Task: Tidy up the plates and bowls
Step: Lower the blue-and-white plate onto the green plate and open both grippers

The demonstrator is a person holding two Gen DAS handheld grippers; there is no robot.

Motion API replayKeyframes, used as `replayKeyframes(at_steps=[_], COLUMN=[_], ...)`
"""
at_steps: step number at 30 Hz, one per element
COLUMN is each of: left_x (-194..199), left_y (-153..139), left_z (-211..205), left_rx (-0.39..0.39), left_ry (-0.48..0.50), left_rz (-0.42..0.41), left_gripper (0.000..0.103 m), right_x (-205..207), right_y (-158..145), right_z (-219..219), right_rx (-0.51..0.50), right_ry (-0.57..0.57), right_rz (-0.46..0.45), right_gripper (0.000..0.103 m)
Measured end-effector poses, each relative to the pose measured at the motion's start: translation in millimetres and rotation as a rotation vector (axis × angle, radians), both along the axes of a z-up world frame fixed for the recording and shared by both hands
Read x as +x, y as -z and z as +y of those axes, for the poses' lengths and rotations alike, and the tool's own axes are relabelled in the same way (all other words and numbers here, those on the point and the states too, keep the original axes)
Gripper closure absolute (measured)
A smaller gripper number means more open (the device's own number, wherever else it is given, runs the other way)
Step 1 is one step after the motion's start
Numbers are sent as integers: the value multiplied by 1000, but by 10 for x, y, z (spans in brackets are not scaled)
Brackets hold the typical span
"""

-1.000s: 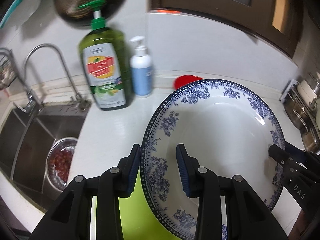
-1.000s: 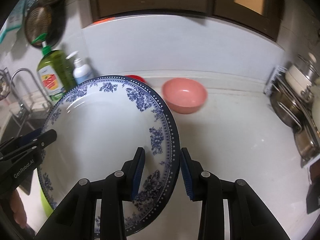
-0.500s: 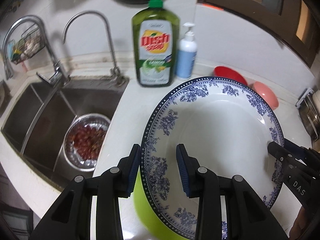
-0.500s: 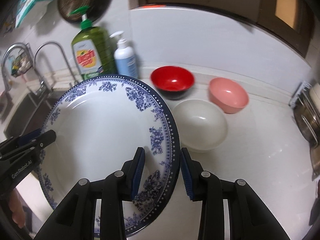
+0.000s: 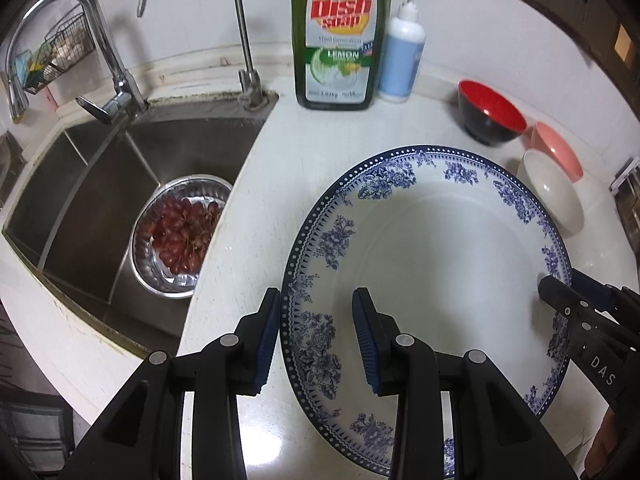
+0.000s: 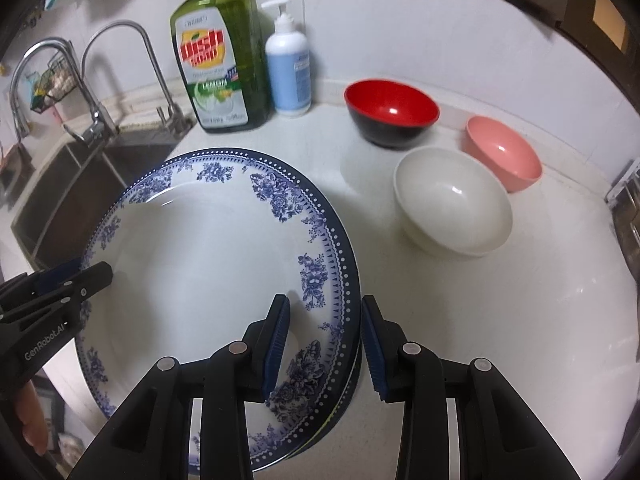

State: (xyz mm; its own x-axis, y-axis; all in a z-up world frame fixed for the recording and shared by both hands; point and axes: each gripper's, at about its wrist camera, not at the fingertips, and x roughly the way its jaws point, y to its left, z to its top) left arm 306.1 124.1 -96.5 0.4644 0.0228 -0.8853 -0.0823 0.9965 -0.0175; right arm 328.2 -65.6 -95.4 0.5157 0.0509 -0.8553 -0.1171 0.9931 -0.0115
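A large white plate with a blue floral rim (image 5: 440,260) (image 6: 208,272) is held between both grippers, low over the white counter. My left gripper (image 5: 316,340) is shut on its left rim, one pad under the rim and one inside. My right gripper (image 6: 326,348) is shut on the opposite rim. Each gripper's tip shows in the other's view, the right one (image 5: 560,292) and the left one (image 6: 92,276). A thin dark and green edge (image 6: 340,412) peeks out under the plate. A red bowl (image 6: 392,112), a white bowl (image 6: 454,208) and a pink bowl (image 6: 504,152) stand behind to the right.
A green dish soap bottle (image 5: 336,36) and a white pump bottle (image 5: 402,60) stand against the back wall. To the left is a steel sink (image 5: 100,184) with faucets (image 5: 116,60) and a colander of red grapes (image 5: 182,232). Metal pots (image 6: 628,216) sit at the far right.
Both grippers have carried the plate down and toward the sink side of the counter, tilting further downward. The green item beneath is now almost fully covered. The grip has not changed.
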Motion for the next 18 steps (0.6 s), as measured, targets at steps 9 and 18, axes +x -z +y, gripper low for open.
replayKeyframes(at_steps=[9, 18], left_x=[17, 42], left_y=[213, 327], left_z=[-67, -90], left_rx=[6, 19], left_ry=[14, 14], left_rz=[61, 98], left_gripper=[67, 67], right_x=[-21, 5], right_y=[252, 411], right_z=[-55, -61], right_rx=[1, 0], right_ry=[15, 16], right_rz=[78, 135], right_gripper=[66, 66])
